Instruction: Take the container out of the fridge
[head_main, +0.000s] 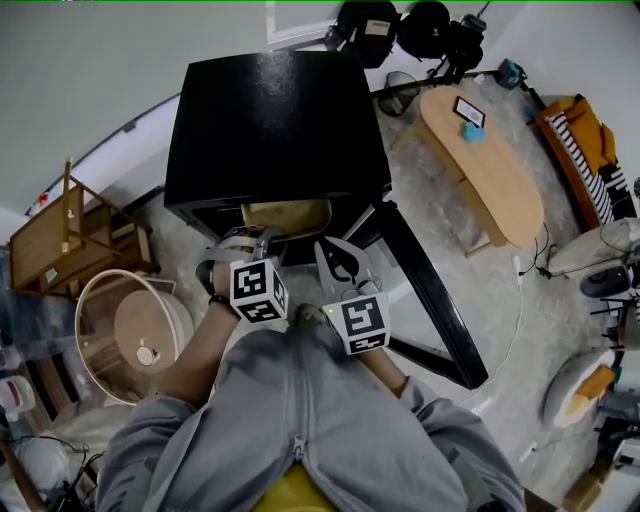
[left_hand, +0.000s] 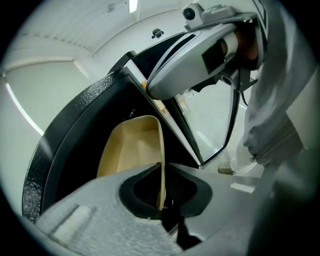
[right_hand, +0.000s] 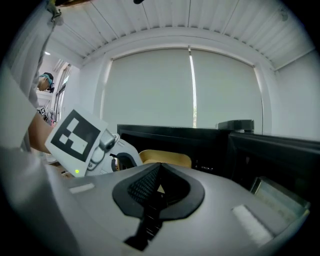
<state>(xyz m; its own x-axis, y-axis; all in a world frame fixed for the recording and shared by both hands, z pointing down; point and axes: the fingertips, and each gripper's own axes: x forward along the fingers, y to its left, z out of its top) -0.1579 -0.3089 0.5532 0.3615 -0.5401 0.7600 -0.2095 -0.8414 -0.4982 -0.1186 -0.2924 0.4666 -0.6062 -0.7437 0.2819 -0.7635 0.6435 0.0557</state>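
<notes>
A black fridge (head_main: 270, 120) stands in front of me with its door (head_main: 430, 290) swung open to the right. A beige container (head_main: 288, 215) pokes out of its front opening. My left gripper (head_main: 262, 240) is shut on the container's thin side wall (left_hand: 161, 170), which runs upright between the pads. The open inside of the container (left_hand: 132, 147) shows beyond the jaws. My right gripper (head_main: 340, 262) hovers just right of it, shut with nothing in it (right_hand: 159, 189). From there the container's rim (right_hand: 165, 157) and the left gripper (right_hand: 95, 145) show ahead.
A round wooden stool (head_main: 130, 335) and a wooden crate (head_main: 60, 240) stand to the left. An oval wooden table (head_main: 480, 165) and a striped orange seat (head_main: 585, 140) are to the right. A white cable (head_main: 515, 330) trails on the floor past the door.
</notes>
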